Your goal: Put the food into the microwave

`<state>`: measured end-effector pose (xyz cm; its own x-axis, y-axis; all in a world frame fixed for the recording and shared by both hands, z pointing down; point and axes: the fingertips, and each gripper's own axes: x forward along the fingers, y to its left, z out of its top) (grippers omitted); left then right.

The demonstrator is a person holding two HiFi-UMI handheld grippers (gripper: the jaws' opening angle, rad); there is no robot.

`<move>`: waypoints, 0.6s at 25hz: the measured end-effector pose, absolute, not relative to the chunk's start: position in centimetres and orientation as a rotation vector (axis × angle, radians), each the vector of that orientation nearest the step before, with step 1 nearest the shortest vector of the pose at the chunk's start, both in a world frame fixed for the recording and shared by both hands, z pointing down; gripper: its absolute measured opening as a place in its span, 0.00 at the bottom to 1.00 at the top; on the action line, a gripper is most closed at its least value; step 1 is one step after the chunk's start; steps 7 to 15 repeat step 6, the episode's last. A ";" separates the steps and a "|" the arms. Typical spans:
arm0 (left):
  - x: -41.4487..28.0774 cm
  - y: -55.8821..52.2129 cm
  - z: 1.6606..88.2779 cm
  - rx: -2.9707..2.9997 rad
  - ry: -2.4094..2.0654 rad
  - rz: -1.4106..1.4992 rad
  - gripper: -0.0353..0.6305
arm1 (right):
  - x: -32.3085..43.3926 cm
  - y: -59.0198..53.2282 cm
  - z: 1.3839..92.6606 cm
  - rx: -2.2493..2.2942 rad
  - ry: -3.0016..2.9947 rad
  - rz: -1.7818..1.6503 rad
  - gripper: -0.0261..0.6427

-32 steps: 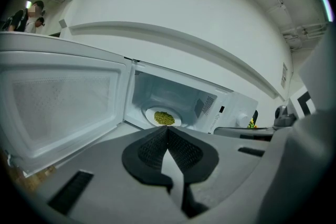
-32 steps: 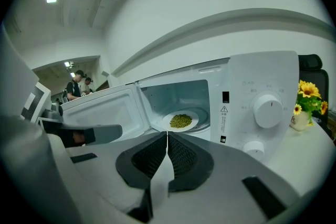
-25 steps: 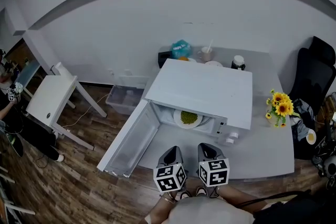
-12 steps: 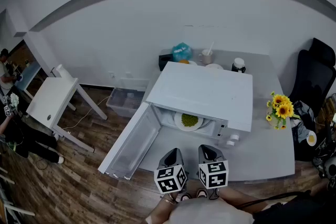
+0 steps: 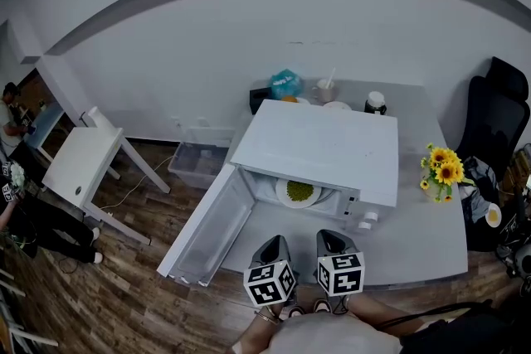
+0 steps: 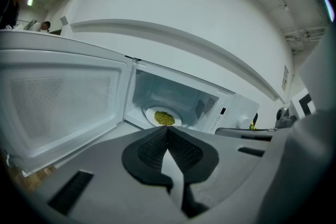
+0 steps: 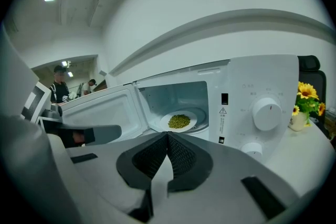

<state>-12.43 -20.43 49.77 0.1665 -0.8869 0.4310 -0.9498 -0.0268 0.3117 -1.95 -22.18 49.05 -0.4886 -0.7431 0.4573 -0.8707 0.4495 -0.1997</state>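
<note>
A white microwave (image 5: 319,147) stands on the grey table (image 5: 415,240) with its door (image 5: 209,221) swung wide open to the left. Inside it sits a white plate of green food (image 5: 299,192), also seen in the left gripper view as the plate (image 6: 164,117) and in the right gripper view as the plate (image 7: 179,121). My left gripper (image 5: 271,249) and right gripper (image 5: 332,244) hang side by side at the table's near edge, in front of the opening and apart from the plate. Both are shut with nothing between their jaws.
Yellow sunflowers (image 5: 443,172) stand at the table's right. A teal bag (image 5: 285,81), a cup (image 5: 324,88) and a dark jar (image 5: 376,101) sit behind the microwave. A black chair (image 5: 496,124) is at far right, a white side table (image 5: 79,162) and a plastic bin (image 5: 197,154) on the floor left.
The view has shifted slightly; both grippers stay at the near table edge. A person at the far left has moved.
</note>
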 end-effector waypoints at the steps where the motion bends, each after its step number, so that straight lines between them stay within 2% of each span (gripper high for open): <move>1: -12.4 -20.4 49.7 1.924 -1.733 0.157 0.06 | -1.9 -22.1 49.0 1.384 -2.399 0.596 0.06; 15: -12.3 -20.4 49.8 1.923 -1.736 0.155 0.06 | -1.8 -22.2 49.0 1.387 -2.402 0.588 0.06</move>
